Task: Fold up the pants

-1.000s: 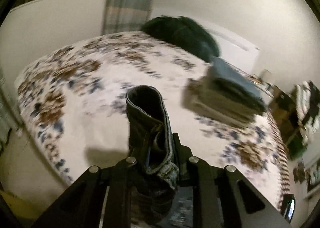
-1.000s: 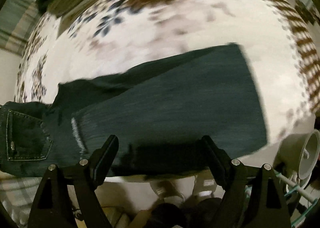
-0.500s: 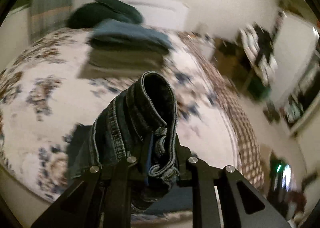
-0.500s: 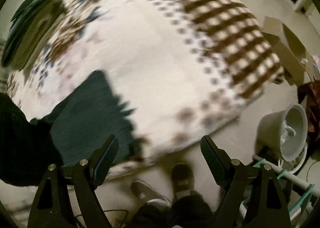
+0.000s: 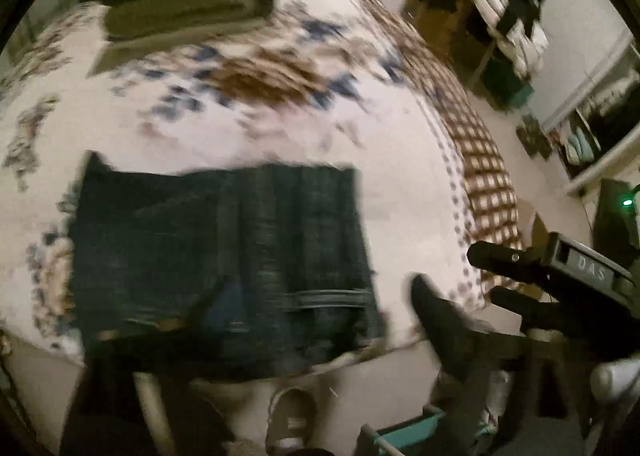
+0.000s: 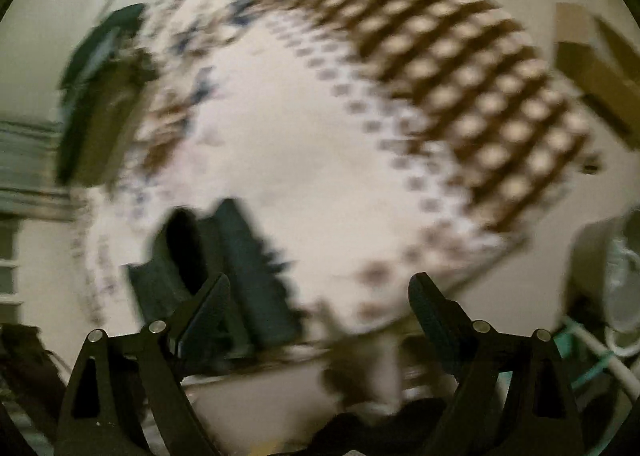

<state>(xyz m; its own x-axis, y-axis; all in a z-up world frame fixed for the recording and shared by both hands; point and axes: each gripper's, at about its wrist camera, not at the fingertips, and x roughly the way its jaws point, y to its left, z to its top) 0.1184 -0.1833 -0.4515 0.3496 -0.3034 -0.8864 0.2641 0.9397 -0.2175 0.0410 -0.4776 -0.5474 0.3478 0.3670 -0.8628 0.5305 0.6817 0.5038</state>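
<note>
The dark blue jeans [image 5: 224, 256] lie folded over on the flowered bedspread [image 5: 280, 127] near the bed's front edge. In the left wrist view my left gripper's fingers [image 5: 440, 320] are blurred and spread wide with nothing between them. My left gripper [image 5: 280, 336] hangs over the jeans' near edge. The right gripper body [image 5: 560, 276] shows at the right of that view. In the right wrist view my right gripper [image 6: 320, 296] is open and empty, and the jeans [image 6: 240, 264] lie by its left finger.
A stack of folded clothes [image 5: 184, 11] sits at the far side of the bed. A checked blanket border [image 5: 480, 159] runs along the bed's right side. Shelves and a cardboard box [image 5: 436, 11] stand beyond. A white bucket [image 6: 600, 268] and my shoe [image 5: 292, 416] are on the floor.
My left gripper has let go of the jeans' waistband and opened; the jeans now lie folded on the bed. The right gripper has swung right, still open.
</note>
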